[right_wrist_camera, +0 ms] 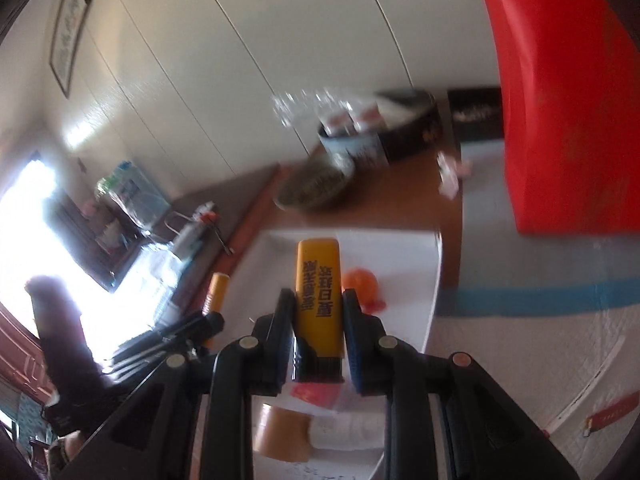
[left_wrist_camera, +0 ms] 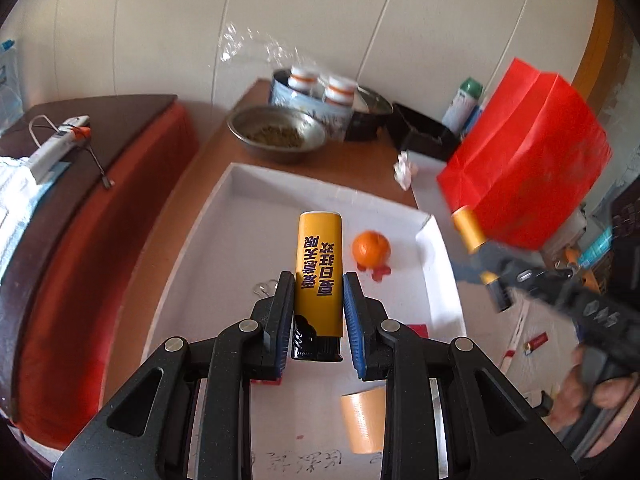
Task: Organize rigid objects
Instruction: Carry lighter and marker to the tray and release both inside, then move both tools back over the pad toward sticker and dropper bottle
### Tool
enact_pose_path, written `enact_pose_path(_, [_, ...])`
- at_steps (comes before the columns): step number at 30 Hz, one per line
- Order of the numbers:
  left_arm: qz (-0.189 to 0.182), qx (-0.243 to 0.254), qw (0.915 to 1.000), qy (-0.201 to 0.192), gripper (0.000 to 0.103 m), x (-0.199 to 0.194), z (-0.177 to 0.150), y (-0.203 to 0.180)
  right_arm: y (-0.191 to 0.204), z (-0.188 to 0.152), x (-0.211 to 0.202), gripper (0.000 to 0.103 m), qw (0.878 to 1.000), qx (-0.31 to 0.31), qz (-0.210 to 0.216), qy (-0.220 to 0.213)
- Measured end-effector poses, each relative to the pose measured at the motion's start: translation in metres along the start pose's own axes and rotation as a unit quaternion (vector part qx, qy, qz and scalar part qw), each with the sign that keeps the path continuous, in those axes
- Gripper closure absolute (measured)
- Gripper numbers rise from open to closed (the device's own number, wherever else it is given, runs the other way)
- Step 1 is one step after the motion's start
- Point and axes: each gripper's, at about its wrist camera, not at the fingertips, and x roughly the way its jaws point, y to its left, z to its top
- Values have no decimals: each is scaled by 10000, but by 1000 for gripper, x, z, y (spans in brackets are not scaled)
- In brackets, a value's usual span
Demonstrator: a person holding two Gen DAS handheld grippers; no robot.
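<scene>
My left gripper [left_wrist_camera: 318, 280] is shut on a yellow lighter [left_wrist_camera: 320, 256] with dark print, its black cap end toward the camera. It hangs over a white tray [left_wrist_camera: 240, 184]. My right gripper [right_wrist_camera: 317, 296] is shut on a second yellow lighter [right_wrist_camera: 318, 280] of the same kind, over the same tray [right_wrist_camera: 400, 248]. In the left wrist view that second lighter [left_wrist_camera: 470, 228] shows at the right, in front of a red bag. The right wrist view, which is blurred, shows the left gripper's lighter [right_wrist_camera: 216, 292] at the left.
In the tray lie an orange fruit [left_wrist_camera: 371, 247], small red bits, a wire clip [left_wrist_camera: 264, 288] and a tan tape roll [left_wrist_camera: 362, 420]. Behind it stand a metal bowl [left_wrist_camera: 276, 132], a round tin with bottles [left_wrist_camera: 308, 100] and a black box [left_wrist_camera: 424, 128]. A red bag [left_wrist_camera: 528, 160] stands at the right.
</scene>
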Motion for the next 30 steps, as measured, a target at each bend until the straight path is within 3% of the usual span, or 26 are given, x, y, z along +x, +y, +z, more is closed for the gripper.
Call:
enact_pose_path(5, [19, 109, 9996, 268, 79, 18, -5, -2, -11, -15, 26, 80, 9989, 203, -27, 413])
enact_pose_path(10, [174, 102, 9988, 455, 79, 30, -7, 0, -10, -20, 32, 79, 9986, 186, -104, 488])
enact_pose_path(12, [253, 104, 9988, 400, 65, 28, -7, 1, -10, -20, 31, 79, 9986, 167, -68, 492])
enact_pose_path(14, [385, 134, 9988, 283, 7, 24, -6, 1, -10, -19, 32, 79, 9986, 158, -67, 494])
enact_pose_path(15, [472, 170, 9986, 183, 0, 20, -6, 0, -10, -19, 31, 77, 9987, 171, -56, 478])
enact_pose_path(16, [550, 209, 9983, 51, 0, 14, -5, 0, -9, -19, 29, 64, 9988, 180, -54, 441])
enact_pose_path(17, [635, 218, 9977, -10, 0, 10, -4, 0, -7, -18, 26, 38, 9991, 172, -67, 384])
enact_pose_path(19, [736, 190, 9970, -138, 0, 0, -2, 1, -4, -18, 16, 12, 9997, 153, -75, 166])
enact_pose_path(20, [745, 174, 9969, -179, 0, -2, -1, 2, -1, -18, 9, 9, 9999, 130, -69, 55])
enact_pose_path(21, [759, 159, 9967, -237, 0, -7, -1, 2, 1, -18, 7, 0, 9999, 101, -85, 19])
enact_pose_path(30, [648, 378, 9957, -550, 0, -41, 2, -18, 25, -20, -40, 0, 9966, -443, -322, -618])
